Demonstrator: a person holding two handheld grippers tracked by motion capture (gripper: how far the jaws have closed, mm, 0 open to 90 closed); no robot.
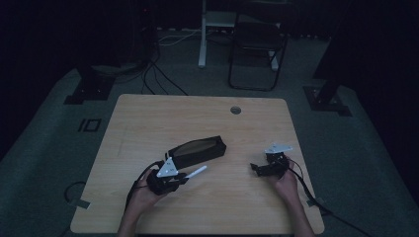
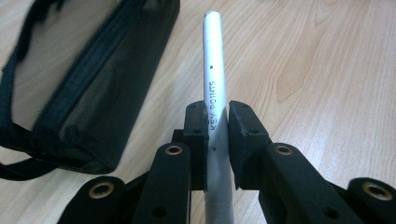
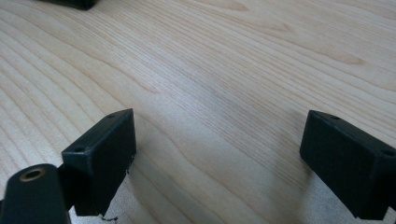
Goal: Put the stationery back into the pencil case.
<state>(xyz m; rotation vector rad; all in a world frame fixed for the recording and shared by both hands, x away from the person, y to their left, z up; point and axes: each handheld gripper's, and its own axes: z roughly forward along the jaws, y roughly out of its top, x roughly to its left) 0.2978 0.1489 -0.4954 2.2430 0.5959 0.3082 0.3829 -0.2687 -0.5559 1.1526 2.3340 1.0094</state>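
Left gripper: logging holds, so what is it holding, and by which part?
The left gripper grips a white pen low on its barrel, across the printed lettering.

A light wooden counter [image 1: 148,118] with rounded corners stands on a dark carpeted floor [image 1: 44,128]. A round cable hole [image 1: 235,110] sits near its far edge, toward one o'clock. A black mesh pouch [image 1: 196,151] lies directly on the wood near the centre, slightly toward seven o'clock.
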